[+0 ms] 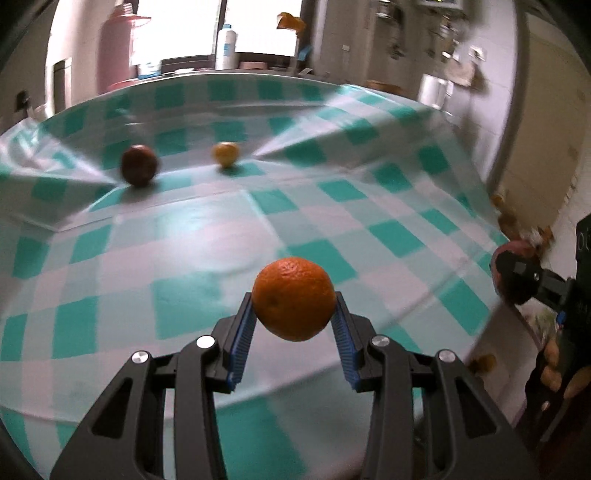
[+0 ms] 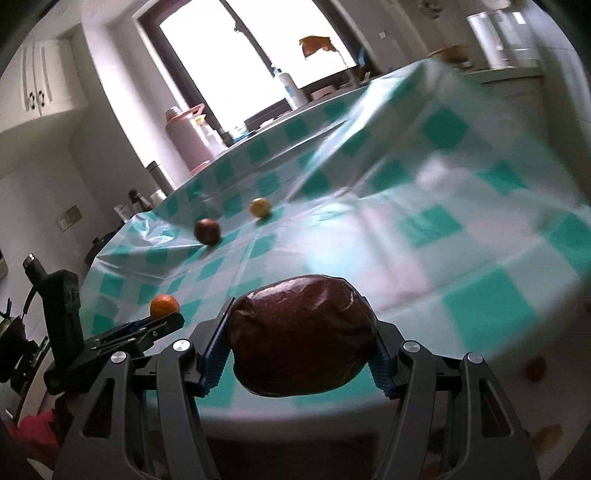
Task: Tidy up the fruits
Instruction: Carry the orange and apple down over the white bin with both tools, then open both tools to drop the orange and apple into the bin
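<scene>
My left gripper is shut on an orange and holds it above the near edge of the table with the green-and-white checked cloth. My right gripper is shut on a large dark red fruit, also above the near table edge. In the right wrist view the left gripper with its orange is at the left. In the left wrist view the right gripper is at the far right. A dark brown round fruit and a small yellow fruit lie on the cloth farther back.
The cloth is creased, with raised folds behind the two fruits. A pink flask and a white bottle stand beyond the table's far edge by the window. A counter with a white appliance is at the far right.
</scene>
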